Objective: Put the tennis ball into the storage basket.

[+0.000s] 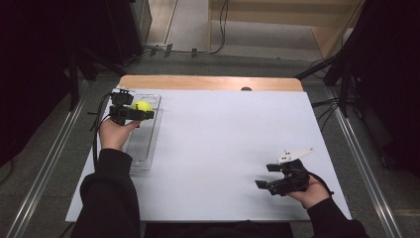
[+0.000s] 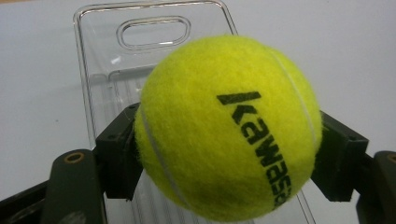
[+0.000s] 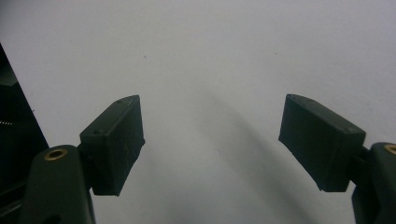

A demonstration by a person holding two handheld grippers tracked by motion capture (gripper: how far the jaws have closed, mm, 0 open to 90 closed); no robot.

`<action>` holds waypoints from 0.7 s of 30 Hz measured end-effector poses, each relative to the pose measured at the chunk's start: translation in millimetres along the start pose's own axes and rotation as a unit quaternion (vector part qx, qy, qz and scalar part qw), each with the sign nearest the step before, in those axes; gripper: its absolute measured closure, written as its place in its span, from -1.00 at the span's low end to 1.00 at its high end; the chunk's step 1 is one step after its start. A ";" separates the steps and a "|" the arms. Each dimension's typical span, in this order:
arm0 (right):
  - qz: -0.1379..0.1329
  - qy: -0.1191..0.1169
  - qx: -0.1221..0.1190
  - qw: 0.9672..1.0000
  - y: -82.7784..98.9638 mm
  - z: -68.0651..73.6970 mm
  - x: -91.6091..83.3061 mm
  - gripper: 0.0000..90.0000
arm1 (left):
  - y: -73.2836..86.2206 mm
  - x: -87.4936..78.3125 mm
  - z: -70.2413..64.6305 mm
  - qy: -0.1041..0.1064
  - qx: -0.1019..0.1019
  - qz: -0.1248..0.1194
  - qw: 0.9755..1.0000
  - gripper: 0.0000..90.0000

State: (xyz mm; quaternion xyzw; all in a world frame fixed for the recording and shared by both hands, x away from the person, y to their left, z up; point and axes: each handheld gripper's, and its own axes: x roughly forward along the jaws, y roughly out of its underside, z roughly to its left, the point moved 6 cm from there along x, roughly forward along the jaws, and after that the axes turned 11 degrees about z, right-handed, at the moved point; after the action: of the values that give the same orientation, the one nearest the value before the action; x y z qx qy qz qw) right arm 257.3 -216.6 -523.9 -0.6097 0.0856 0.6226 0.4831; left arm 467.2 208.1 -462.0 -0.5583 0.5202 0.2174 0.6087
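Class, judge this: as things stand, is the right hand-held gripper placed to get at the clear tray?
Probably not without a long move. The right hand-held gripper sits open at the table's near right, while the clear tray lies far left, under the left hand-held gripper holding the tennis ball.

The tennis ball (image 2: 229,128) hides much of the clear tray (image 2: 100,60) behind it, and the tray's near end runs off the bottom edge. The last black letters on the ball curl out of sight. A small dark thing (image 1: 246,89) at the table's far edge is too tiny to tell.

White table cover (image 1: 223,148) on wooden table (image 1: 208,82) — grey floor (image 1: 49,163), cables (image 1: 327,106).
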 end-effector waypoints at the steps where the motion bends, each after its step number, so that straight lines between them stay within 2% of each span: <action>1: 0.001 0.000 0.000 1.000 0.1 0.0 -0.1 -0.56 | -1.2 -1.2 0.2 0.009 -0.006 -0.006 1.000 -0.55; 5: 0.001 0.000 -0.001 1.000 0.1 0.1 0.1 -0.56 | -3.4 -6.6 0.9 0.011 -0.010 -0.017 1.000 -0.67; 10: 0.000 0.000 -0.002 1.000 0.0 0.0 0.3 -0.56 | -4.7 -11.0 0.6 0.006 -0.011 -0.019 1.000 -0.68; 21: 0.001 0.000 -0.002 1.000 0.0 -0.1 0.4 -0.56 | -8.5 -17.3 -10.6 0.026 0.002 -0.016 1.000 -0.67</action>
State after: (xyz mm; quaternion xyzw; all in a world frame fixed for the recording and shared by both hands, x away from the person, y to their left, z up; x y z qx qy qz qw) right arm 257.5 -216.4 -524.3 -0.6105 0.0844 0.6233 0.4813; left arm 463.9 201.6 -441.2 -0.5707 0.5271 0.1924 0.5995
